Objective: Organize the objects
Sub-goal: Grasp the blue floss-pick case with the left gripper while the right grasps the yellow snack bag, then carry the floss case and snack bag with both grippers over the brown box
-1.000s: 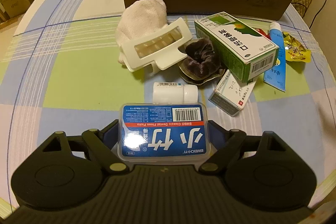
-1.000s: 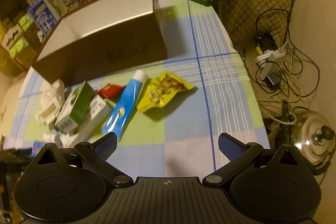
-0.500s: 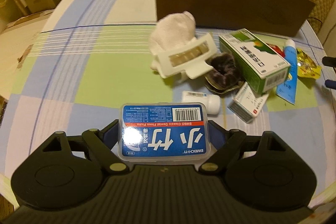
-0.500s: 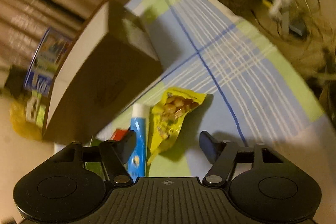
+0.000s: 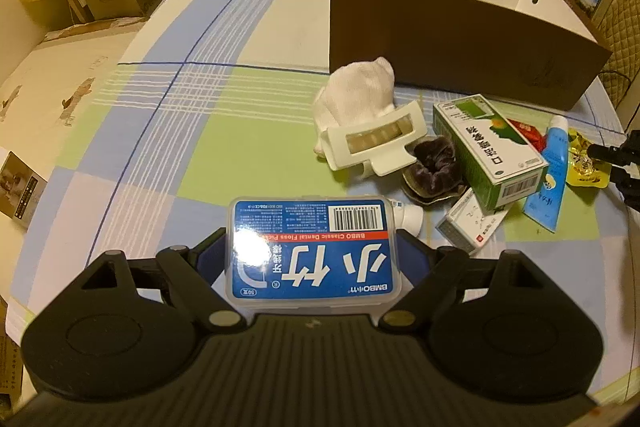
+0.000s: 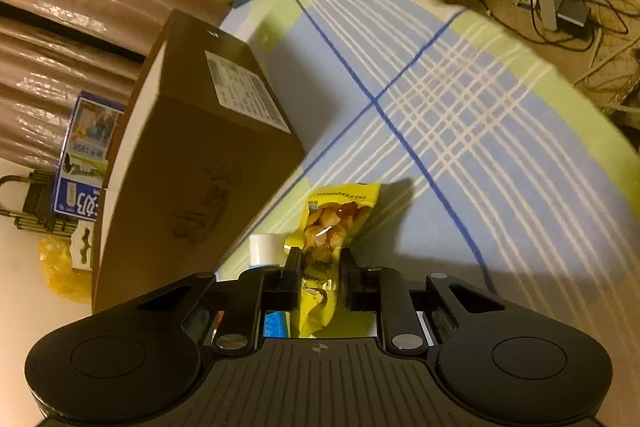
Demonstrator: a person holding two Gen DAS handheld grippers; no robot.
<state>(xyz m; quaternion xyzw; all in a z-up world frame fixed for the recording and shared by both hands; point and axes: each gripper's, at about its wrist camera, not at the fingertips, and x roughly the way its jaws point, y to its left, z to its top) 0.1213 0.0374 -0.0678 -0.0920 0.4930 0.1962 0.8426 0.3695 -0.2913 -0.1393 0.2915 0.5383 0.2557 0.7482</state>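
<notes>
Crowding yellow snack packet (image 6: 320,267): blue tube (image 6: 264,251), brown box (image 6: 192,187).

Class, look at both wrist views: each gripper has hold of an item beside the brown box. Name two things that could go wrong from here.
1. The right gripper pinches the soft yellow snack packet by one end; it may sag, slip, or drag the blue tube lying right beside it.
2. The left gripper holds the smooth plastic floss box by its sides; it could slide out while being carried over the brown box wall.
</notes>
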